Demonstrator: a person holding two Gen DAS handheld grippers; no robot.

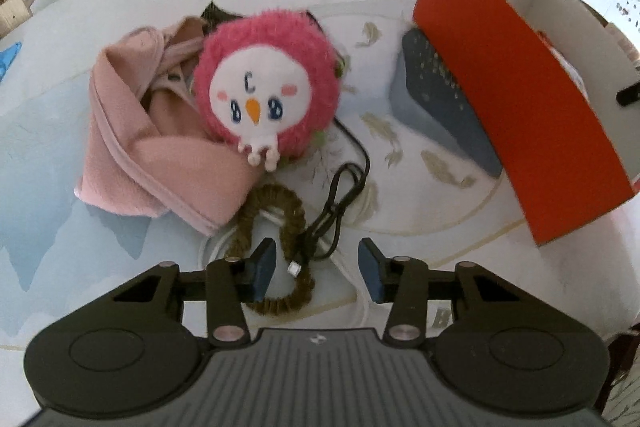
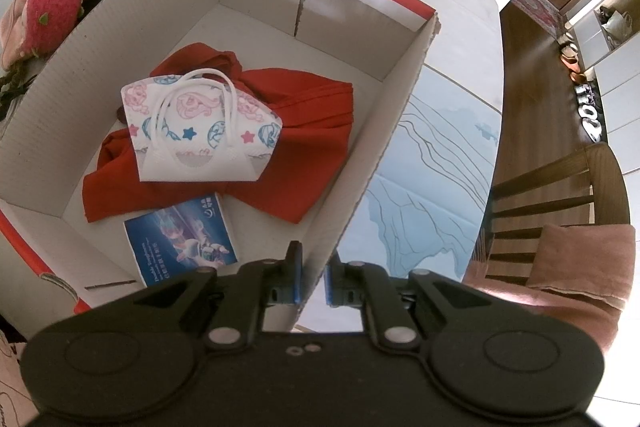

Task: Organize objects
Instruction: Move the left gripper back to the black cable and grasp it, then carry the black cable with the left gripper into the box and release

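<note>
Left wrist view looks steeply down, close over the white patterned table (image 1: 120, 187), facing a fluffy pink round plush toy (image 1: 266, 83). Right wrist view looks steeply down over the near wall of the orange-sided open cardboard box (image 2: 360, 163). Both views share box (image 1: 520, 99) and plush (image 2: 52, 11).

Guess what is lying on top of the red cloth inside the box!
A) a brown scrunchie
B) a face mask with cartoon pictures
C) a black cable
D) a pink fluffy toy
B: in the right wrist view the face mask, white with pink and blue cartoons, lies on the red cloth inside the box.
</note>
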